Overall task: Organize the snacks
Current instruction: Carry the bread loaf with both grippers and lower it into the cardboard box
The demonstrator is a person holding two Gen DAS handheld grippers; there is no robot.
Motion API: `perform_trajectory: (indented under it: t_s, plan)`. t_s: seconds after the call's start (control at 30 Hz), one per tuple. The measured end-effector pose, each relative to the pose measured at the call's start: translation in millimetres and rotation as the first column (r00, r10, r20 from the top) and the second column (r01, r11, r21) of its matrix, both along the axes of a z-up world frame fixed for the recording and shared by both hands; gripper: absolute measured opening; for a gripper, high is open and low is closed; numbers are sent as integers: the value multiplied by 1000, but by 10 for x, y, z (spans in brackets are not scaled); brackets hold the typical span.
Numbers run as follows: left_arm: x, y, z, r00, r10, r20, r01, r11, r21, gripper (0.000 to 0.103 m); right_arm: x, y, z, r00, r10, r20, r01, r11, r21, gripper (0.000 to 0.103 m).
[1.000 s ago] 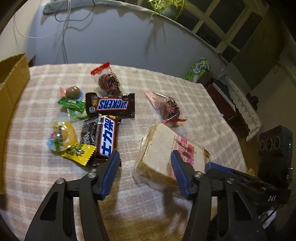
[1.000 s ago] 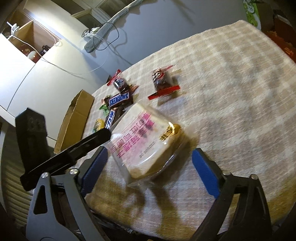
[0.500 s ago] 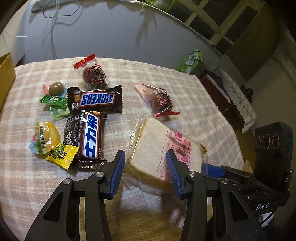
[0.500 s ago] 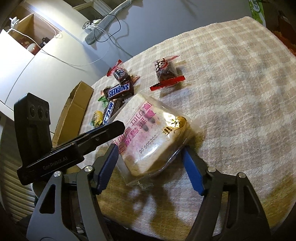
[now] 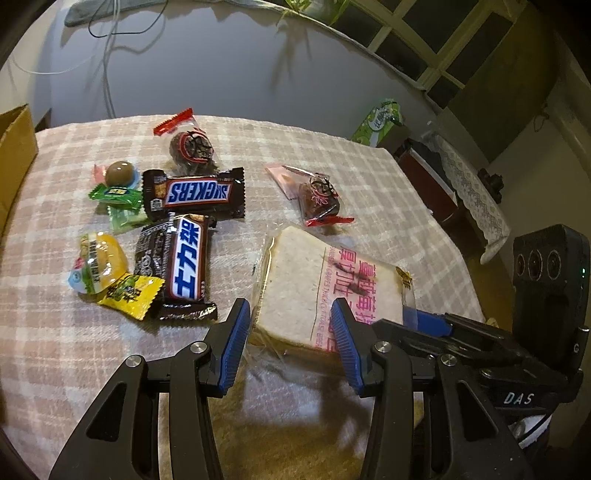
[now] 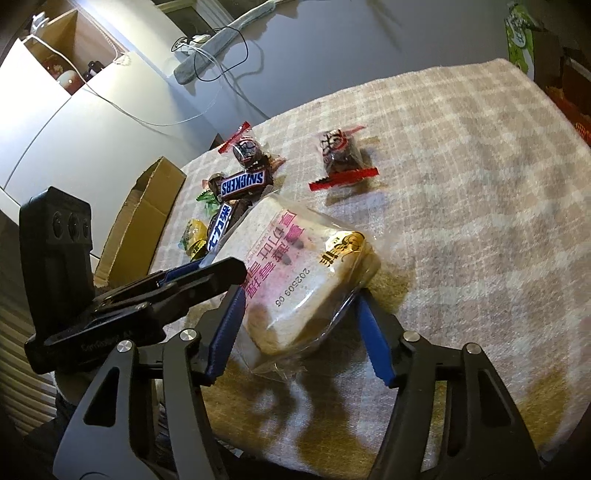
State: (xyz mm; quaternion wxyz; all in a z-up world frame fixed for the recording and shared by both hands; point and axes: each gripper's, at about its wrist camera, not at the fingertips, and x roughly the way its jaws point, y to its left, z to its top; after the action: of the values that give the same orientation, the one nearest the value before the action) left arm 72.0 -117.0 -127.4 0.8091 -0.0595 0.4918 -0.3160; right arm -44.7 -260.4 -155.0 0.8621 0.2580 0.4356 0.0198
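Bread pack (image 5: 325,291) sits pinched between both claws, outside cardboard box (image 6: 144,218).

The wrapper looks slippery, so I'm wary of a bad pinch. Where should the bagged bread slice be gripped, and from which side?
Grip the bread slice across its near end, coming in low from the table's near edge. It lies flat, its near end between the right gripper fingers; avoid the loose film at the corner.

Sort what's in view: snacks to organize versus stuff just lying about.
For the job: bagged bread slice, Snickers bar, Chinese-label Snickers, two dark wrapped sweets, small candies, yellow jelly cup, cardboard box.

Lying about: green carton, cables, plant.
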Motion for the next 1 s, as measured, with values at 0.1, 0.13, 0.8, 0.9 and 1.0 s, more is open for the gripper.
perform_trajectory:
  t_s: [0.1, 0.13, 0.8, 0.9, 1.0]
  plan:
    - [-45, 74, 66, 1000, 14, 17, -14, 1000, -7, 45, 8, 56, 62, 1000, 8, 11, -8, 1000, -16, 63]
    - [-58, 107, 93, 1000, 20, 23, -20, 1000, -12, 45, 14, 88, 96, 1000, 14, 18, -13, 1000, -25, 63]
    - [-158, 1112, 584, 961, 222, 165, -210, 974, -87, 42, 493, 1066, 704, 972, 205, 112, -189, 972, -143, 63]
    - [-163, 1301, 638, 949, 260, 179, -245, 964, -99, 42, 596, 1233, 759, 964, 238, 120, -219, 963, -155, 63]
    - [-184, 1512, 673, 935, 301, 187, -285, 953, -107, 42, 720, 1441, 802, 951, 282, 125, -260, 951, -168, 63]
